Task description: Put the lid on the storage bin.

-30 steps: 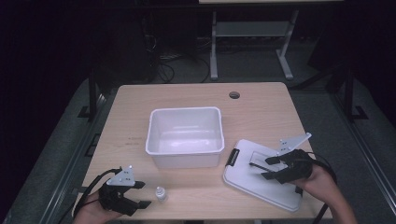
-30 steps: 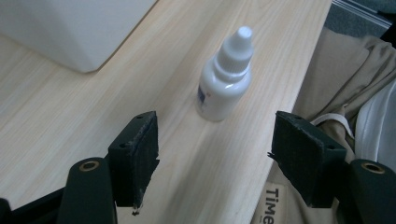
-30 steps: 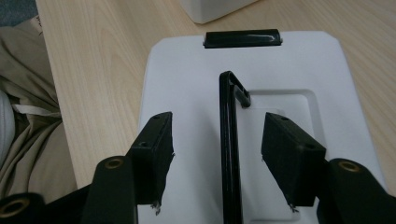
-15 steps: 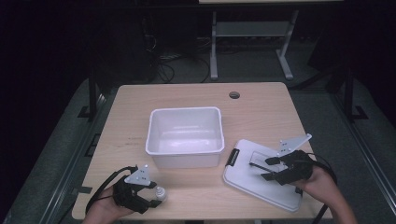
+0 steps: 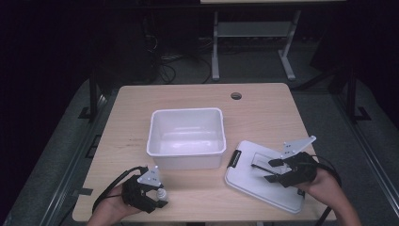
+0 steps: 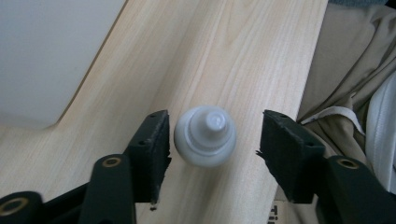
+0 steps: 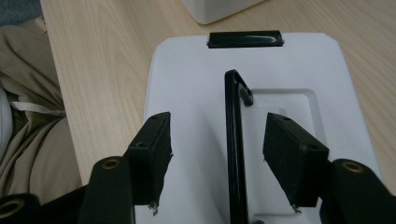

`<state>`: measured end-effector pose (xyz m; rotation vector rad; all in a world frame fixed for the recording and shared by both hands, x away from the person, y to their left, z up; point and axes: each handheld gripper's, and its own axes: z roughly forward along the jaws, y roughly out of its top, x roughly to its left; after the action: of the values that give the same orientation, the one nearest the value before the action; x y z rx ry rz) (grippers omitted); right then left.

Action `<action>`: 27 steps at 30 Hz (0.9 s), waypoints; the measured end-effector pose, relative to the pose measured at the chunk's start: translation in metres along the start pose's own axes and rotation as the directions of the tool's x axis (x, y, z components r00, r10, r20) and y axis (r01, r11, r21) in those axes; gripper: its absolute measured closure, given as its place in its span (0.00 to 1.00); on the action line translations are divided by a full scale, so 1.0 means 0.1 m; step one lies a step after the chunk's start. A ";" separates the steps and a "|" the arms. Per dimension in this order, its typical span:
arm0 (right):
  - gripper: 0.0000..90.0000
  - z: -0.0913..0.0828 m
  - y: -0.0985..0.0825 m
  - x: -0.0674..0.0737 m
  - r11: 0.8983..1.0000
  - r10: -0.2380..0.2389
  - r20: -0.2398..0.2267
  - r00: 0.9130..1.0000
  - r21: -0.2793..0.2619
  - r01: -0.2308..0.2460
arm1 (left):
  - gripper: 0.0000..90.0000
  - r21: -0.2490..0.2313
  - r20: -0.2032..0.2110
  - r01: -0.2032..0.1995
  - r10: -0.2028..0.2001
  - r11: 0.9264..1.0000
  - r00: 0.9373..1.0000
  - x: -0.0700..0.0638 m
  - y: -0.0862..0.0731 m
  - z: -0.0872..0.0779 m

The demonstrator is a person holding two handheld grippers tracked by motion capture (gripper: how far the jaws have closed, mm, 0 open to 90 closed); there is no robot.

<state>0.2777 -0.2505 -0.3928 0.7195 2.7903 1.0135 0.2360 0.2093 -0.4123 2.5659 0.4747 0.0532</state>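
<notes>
While the left gripper (image 6: pixel 212 154) has just been closing, its 2 jaws stand apart either side of the small white bottle (image 6: pixel 205 135) at the table's near edge, not yet pressing it. The right gripper (image 7: pixel 217 158) gapes, untouching, astride the white lid's (image 7: pixel 187 74) black handle (image 7: pixel 235 140). Beyond sits the white bin (image 5: pixel 186 139).

The tabletop (image 5: pixel 263 106) carries one bin (image 5: pixel 186 137), one lid (image 5: pixel 263 181), one small bottle (image 5: pixel 161 193) and two hand-held grippers.
</notes>
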 end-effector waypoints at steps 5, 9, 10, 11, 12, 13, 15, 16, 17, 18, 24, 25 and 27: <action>0.46 0.00 -0.01 0.00 1.000 -0.005 0.003 1.000 0.000 0.005 | 0.54 0.028 0.000 -0.010 0.010 1.000 1.000 0.00 0.03 0.04; 0.46 0.00 -0.03 0.00 1.000 0.002 0.000 1.000 0.001 -0.002 | 0.58 0.051 -0.013 -0.016 0.017 0.999 1.000 0.01 0.04 0.06; 0.46 -0.01 -0.03 0.00 1.000 0.002 0.000 1.000 0.001 -0.002 | 0.60 0.053 -0.014 -0.015 0.016 0.998 1.000 0.01 0.04 0.07; 0.46 0.00 -0.03 0.00 1.000 -0.001 0.000 1.000 0.000 0.001 | 0.60 0.057 -0.013 -0.014 0.015 0.998 1.000 0.02 0.05 0.07; 0.46 -0.01 -0.03 0.00 1.000 0.000 0.001 1.000 0.001 0.000 | 0.61 0.060 -0.013 -0.014 0.014 0.998 1.000 0.02 0.05 0.08; 0.46 -0.01 -0.03 0.00 1.000 0.000 0.001 1.000 0.001 0.000 | 0.61 0.064 -0.012 -0.014 0.015 0.998 1.000 0.03 0.05 0.08; 0.46 -0.01 -0.03 0.00 1.000 -0.002 0.001 1.000 -0.001 0.002 | 0.62 0.068 -0.011 -0.020 0.021 0.998 1.000 0.03 0.05 0.08; 0.46 -0.01 -0.03 -0.01 1.000 -0.002 0.001 1.000 -0.001 0.002 | 0.62 0.068 -0.012 -0.021 0.022 0.997 1.000 0.02 0.05 0.08; 0.46 -0.01 -0.04 -0.01 1.000 -0.002 0.001 1.000 0.000 0.002 | 0.63 0.071 -0.012 -0.025 0.026 0.997 1.000 0.02 0.06 0.08; 0.46 -0.01 -0.04 -0.01 1.000 -0.001 0.000 1.000 0.000 0.001 | 0.64 0.070 -0.012 -0.024 0.025 0.997 1.000 0.03 0.06 0.08; 0.46 0.00 -0.04 -0.01 1.000 -0.005 0.002 1.000 0.000 0.005 | 0.65 0.070 -0.007 -0.036 0.037 0.997 0.999 0.02 0.05 0.09; 0.46 0.00 -0.04 -0.01 1.000 -0.004 0.000 1.000 -0.001 0.004 | 0.65 0.070 -0.008 -0.037 0.037 0.997 0.999 0.02 0.05 0.09; 0.46 0.01 -0.04 -0.01 1.000 -0.001 -0.004 1.000 0.000 0.001 | 0.66 0.070 -0.008 -0.037 0.037 0.997 0.999 0.02 0.05 0.09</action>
<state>0.2772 -0.2531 -0.3962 0.7170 2.7940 1.0152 0.2409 0.2016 -0.4171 2.6439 0.4395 0.0622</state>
